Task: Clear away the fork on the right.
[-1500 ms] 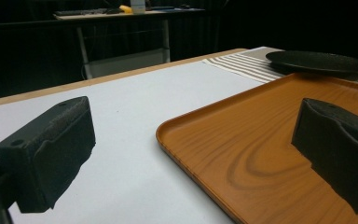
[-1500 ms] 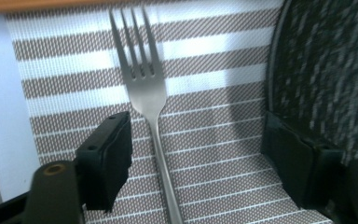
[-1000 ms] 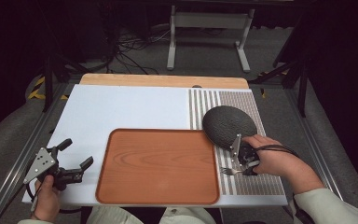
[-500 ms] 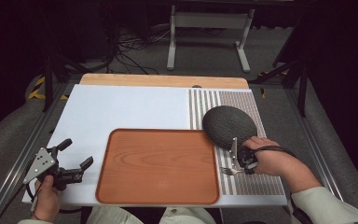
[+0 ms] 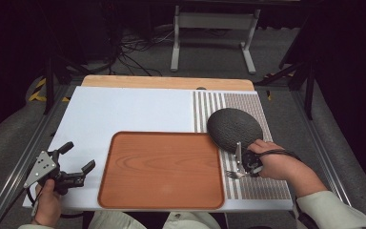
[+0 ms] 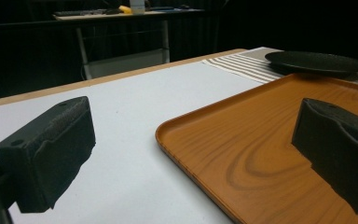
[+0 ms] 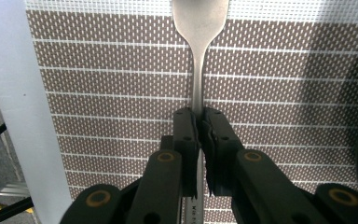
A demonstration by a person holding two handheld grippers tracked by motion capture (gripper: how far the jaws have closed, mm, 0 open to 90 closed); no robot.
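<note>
A metal fork [image 7: 199,28] lies on the brown woven placemat [image 7: 98,70], its head toward the tray in the high view [image 5: 232,175]. My right gripper [image 7: 199,126] has just been closing and is now shut on the fork's handle; from above, the right gripper [image 5: 240,164] sits just below the dark round plate [image 5: 234,129]. At the table's front left my left gripper [image 5: 79,155] is open and holds nothing. Its wide-apart jaws frame the near corner of the orange wooden tray [image 6: 261,140].
The tray [image 5: 162,171] lies at the front middle of the white board [image 5: 124,109], left of the striped placemat [image 5: 262,186]. The dark plate [image 6: 317,61] rests at the placemat's far part. A wooden strip [image 5: 167,82] edges the back; a metal stand [image 5: 209,28] is on the floor beyond.
The right gripper's jaws have drawn together around the fork handle. Both hands stay where they were, and the left gripper is unchanged.
</note>
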